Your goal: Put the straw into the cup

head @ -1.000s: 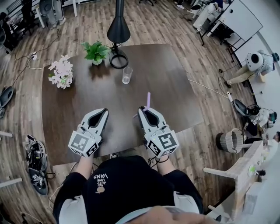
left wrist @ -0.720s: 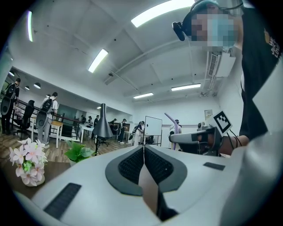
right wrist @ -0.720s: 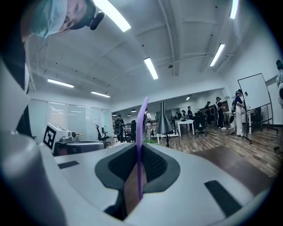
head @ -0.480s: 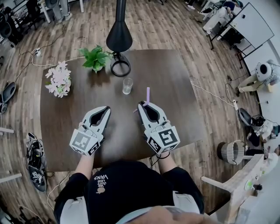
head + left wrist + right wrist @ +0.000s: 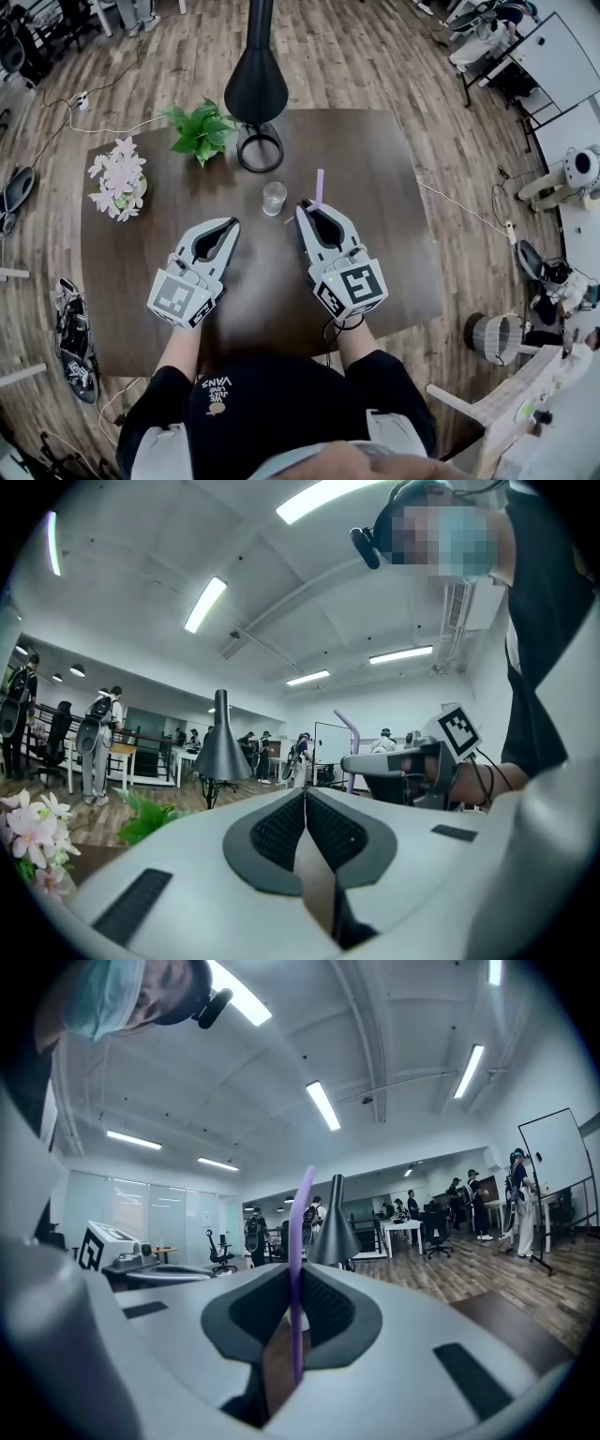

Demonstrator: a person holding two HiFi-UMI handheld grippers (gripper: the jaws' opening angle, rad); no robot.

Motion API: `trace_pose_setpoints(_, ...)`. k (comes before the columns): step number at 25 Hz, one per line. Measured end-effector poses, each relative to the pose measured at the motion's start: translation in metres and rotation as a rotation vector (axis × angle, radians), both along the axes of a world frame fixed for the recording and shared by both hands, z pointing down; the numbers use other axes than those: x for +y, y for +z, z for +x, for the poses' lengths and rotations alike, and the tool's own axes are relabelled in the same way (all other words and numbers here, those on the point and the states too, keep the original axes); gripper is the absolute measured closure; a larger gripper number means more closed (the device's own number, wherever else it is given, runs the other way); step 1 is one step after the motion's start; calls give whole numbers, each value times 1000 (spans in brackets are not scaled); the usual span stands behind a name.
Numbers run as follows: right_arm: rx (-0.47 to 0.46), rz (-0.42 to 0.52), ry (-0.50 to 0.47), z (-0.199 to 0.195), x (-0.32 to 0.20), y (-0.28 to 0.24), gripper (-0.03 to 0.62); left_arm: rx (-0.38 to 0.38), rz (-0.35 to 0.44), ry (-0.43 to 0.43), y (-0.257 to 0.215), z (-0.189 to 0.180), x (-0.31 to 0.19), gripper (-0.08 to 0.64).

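Observation:
A clear glass cup [image 5: 274, 198] stands upright near the middle of the dark table [image 5: 375, 178]. My right gripper [image 5: 307, 208] is shut on a purple straw [image 5: 319, 187], which stands upright between its pads, its top above the jaws. The tips are just right of the cup, a little nearer me. In the right gripper view the straw [image 5: 298, 1269] runs up the centre of the jaws of the right gripper [image 5: 292, 1274]. My left gripper [image 5: 230, 225] hovers left of the cup and nearer me. In the left gripper view the left gripper [image 5: 305, 794] is shut and empty.
A black cone lamp on a ring base [image 5: 256, 148] stands behind the cup. A green potted plant [image 5: 199, 129] sits at the back left and pink flowers [image 5: 114, 178] at the left edge. Wooden floor and cables surround the table.
Both grippers have moved forward over the table toward the cup. The straw stays upright in the right gripper, and its tips are now beside the cup.

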State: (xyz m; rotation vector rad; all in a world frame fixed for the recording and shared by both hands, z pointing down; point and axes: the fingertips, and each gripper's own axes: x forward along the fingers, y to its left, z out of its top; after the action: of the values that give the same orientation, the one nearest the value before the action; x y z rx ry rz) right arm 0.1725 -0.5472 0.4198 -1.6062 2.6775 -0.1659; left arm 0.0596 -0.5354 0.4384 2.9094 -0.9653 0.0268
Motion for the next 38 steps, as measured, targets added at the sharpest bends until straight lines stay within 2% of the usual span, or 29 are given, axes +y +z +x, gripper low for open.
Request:
trace_pose_setpoints(8,-1,19,-6,3,-52,10,548,6,-9,-18,12,5,-37,543)
trace_pose_setpoints(17,-19,-13,-21,0,-88,36,548,-8,-55,-41,39,4,-60,543)
trace_pose_setpoints(24,-7,-54,-29,-5,-97,63,548,-16,-103,-39,63,4,-65,543)
trace_pose_setpoints(38,-8,-149,-60,-16,-100,102,548,-17,-148,-50,81,1,-65,543)
